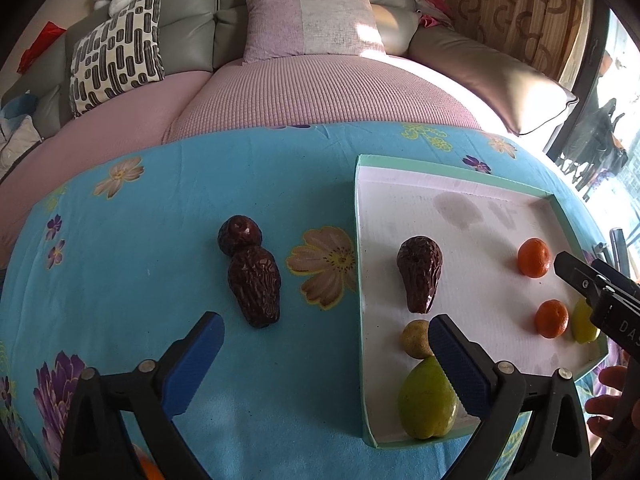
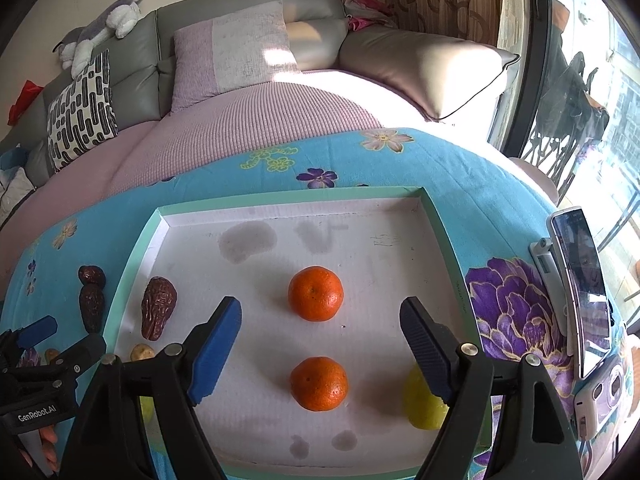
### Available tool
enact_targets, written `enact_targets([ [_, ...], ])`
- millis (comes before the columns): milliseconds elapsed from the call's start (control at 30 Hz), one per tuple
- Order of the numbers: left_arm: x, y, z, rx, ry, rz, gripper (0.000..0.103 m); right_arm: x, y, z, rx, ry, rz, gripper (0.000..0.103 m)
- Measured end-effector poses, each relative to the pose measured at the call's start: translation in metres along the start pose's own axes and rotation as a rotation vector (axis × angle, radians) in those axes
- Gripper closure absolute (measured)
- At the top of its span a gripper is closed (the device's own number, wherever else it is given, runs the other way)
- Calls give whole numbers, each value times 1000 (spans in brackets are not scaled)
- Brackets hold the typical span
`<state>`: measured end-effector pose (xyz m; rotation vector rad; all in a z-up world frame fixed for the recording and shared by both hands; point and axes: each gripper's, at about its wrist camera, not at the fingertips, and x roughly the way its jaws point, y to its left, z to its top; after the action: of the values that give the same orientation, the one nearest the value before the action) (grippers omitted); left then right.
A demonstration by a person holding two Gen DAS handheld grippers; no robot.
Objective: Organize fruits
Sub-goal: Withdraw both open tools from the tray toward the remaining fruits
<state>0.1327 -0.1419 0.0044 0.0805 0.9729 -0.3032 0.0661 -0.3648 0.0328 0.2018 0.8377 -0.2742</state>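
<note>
A white tray with a mint rim [image 1: 362, 240] [image 2: 280, 196] lies on the blue flowered cloth. In it are a wrinkled brown date [image 1: 420, 274] [image 2: 159, 307], two oranges [image 2: 316, 293] [image 2: 319, 383], a small tan fruit [image 1: 415, 339] [image 2: 141, 352], a green pear [image 1: 427, 400] and a yellow-green fruit [image 2: 422, 404]. Two more dates [image 1: 256, 282] [image 1: 239, 235] lie on the cloth left of the tray. My left gripper [image 1: 326, 356] is open, straddling the tray's left rim. My right gripper [image 2: 320, 340] is open above the oranges, holding nothing.
A phone on a stand [image 2: 580, 292] and a small white device [image 2: 600, 400] sit right of the tray. A pink-covered sofa with cushions [image 1: 312, 20] lies beyond the table's far edge. A person's hand [image 1: 608, 396] holds the right gripper's handle.
</note>
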Motion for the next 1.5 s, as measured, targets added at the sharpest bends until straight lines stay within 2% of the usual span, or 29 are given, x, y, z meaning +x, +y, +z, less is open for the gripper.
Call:
enact_targets([
  [367,-18,15,-10,1,-22,39,0,-12,8,-5,-34,-19,13,21],
  [633,-33,33,-18,-19,-50,62,0,-13,27,-14,-65,20,47,21],
  [1233,-47,108,-56,-202,-22,116,0,-13,83,-30,-133,49,123,21],
  [1500,-48,123,-77,-242,6,85,1,-14,118,-35,-171,43,176,21],
])
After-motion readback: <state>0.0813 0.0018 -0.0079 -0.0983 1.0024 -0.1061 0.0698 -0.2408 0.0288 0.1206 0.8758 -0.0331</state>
